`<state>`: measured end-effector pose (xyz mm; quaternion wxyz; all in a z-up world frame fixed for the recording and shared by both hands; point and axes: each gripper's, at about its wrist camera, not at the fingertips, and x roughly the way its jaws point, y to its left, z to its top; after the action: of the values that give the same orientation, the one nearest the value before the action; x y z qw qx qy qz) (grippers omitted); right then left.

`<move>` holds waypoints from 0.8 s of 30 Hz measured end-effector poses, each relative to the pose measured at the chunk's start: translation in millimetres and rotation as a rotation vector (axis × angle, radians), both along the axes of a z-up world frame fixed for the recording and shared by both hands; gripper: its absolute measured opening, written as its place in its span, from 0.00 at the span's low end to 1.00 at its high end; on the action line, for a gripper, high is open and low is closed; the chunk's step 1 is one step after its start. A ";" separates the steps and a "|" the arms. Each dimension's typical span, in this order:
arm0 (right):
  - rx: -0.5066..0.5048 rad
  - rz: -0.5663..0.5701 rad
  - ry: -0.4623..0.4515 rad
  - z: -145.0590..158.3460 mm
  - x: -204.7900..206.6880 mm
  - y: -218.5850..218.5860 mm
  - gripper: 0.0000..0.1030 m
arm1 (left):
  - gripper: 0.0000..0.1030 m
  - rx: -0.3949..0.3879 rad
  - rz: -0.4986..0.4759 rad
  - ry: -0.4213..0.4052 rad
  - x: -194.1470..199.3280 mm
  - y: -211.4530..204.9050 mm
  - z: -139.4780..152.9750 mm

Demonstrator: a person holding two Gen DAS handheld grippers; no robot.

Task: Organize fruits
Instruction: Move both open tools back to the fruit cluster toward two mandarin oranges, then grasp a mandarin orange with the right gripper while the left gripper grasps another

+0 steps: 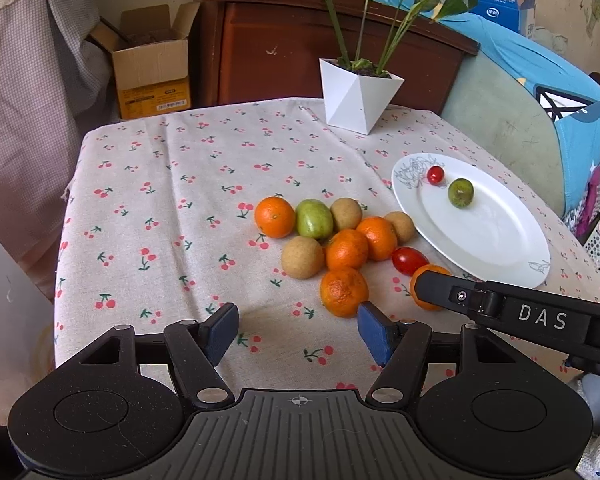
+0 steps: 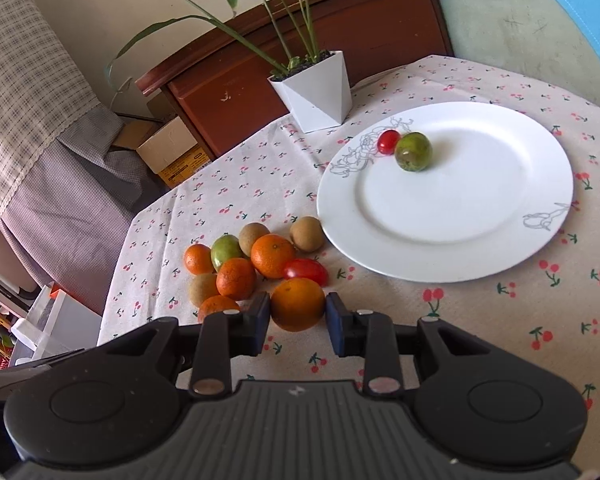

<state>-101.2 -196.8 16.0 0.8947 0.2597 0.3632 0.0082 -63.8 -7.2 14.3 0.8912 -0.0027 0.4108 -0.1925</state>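
Here, left gripper (image 1: 298,332) hovers wide open and empty over the cherry-print tablecloth (image 1: 172,208), just short of a mandarin (image 1: 343,291). Fruit cluster beyond: mandarins, green fruit (image 1: 314,218), brown round fruits. Right gripper (image 2: 298,322) has its pads against both sides of a mandarin (image 2: 297,304). White plate (image 2: 480,248) at right carries a cherry tomato (image 2: 388,141) touching a dark-green fruit (image 2: 413,151).

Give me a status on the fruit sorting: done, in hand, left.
Done: a small red cherry tomato and a dull green round fruit sit on the white plate. In hand: the right tongs bracket an orange mandarin. Left: the remaining pile on the cherry-print tablecloth; the left tongs are open.
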 end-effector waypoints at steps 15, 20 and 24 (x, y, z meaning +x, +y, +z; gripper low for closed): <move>0.057 -0.070 0.053 -6.8 -2.8 -16.7 0.32 | 0.51 0.030 -0.066 -0.083 0.3 -29.4 -9.5; 0.059 -0.070 0.054 -7.0 -3.0 -16.6 0.32 | 0.47 0.054 -0.081 -0.107 -0.9 -34.0 -11.3; 0.056 -0.069 0.055 -7.2 -2.9 -15.9 0.32 | 0.40 0.061 -0.083 -0.120 -0.9 -34.7 -11.9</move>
<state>-104.1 -212.8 8.8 0.8766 0.2972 0.3779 -0.0198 -64.8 -41.9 2.4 0.9052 0.0529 0.3618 -0.2165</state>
